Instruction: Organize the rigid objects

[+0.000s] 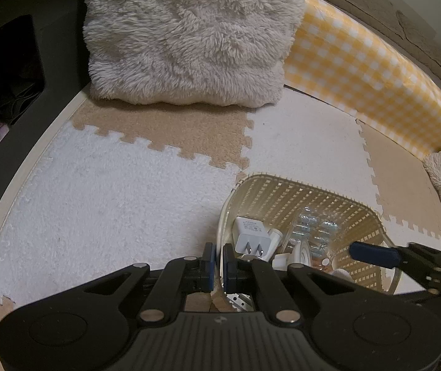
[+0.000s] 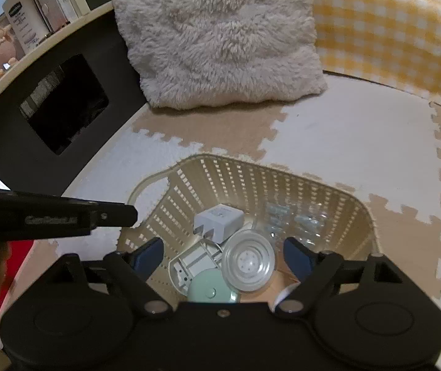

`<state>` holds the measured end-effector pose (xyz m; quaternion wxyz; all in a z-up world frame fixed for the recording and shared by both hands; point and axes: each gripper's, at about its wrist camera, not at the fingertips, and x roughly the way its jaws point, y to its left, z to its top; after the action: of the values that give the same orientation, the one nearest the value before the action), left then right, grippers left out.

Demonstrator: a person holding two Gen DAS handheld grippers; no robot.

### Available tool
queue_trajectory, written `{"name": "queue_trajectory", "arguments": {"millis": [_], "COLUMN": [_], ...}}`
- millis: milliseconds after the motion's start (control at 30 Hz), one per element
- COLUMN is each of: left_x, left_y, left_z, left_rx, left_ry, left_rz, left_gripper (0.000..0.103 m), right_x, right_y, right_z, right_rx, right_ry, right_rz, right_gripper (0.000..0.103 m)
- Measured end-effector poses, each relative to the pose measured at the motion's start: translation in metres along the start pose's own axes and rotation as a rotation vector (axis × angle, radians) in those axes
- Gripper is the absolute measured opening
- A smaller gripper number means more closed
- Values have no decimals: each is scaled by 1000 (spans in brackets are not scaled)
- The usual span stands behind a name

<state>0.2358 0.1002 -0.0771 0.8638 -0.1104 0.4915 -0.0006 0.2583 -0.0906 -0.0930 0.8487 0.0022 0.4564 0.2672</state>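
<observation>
Two grippers, one basket, and everything centres on that lattice tub.

Left wrist view first: the left gripper (image 1: pixel 216 266) has its blue pads pressed together on the near left rim of the cream basket (image 1: pixel 307 198), which passes right between them. My read is that this is a steadying pinch, holding the basket in place while the other hand works. Just past the pads, inside the basket, lies the white plug adapter (image 1: pixel 251 235), prongs pointing back toward the tool. Off to the right of this tool, one blue finger of the right gripper (image 1: pixel 375 253) pokes in over the basket's far wall. Ahead, beyond the foam floor mat (image 1: pixel 112 191), a shaggy cushion (image 1: pixel 186 37) sits well away.

Over to the right wrist view: the right gripper (image 2: pixel 222 255) is spread wide, pads apart, nothing touching either one. It hangs directly above the basket's inside, which looks like a drop-off position. Between and just below the pads sits a clear round lid (image 2: pixel 248 262), tilted on the pile; beside it a mint-green rounded object (image 2: pixel 209 292) and a white plastic piece (image 2: pixel 186 266). The adapter lies just ahead of the pads, and a clear blister tray (image 2: pixel 294 219) ahead and to the right. To the tool's left, the left gripper's black arm reaches in toward the rim.
</observation>
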Motion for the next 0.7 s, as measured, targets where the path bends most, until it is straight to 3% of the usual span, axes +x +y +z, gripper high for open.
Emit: {"name": "queue_trajectory", "arguments": {"millis": [633,700], "left_x": [-7,-18], "left_y": [-7,-8], "left_z": [-9,-12], "left_rx": [32,41], "left_ry": [-9,-28], "left_rz": [28,21], "left_gripper": [4,8], "right_x": [-108,-119], "right_y": [4,3], "right_z": [-18,-22], "right_rx": [36,42], "right_ry": [-156,-176], "right_rz": [-33,-38], "right_gripper": [97,97]}}
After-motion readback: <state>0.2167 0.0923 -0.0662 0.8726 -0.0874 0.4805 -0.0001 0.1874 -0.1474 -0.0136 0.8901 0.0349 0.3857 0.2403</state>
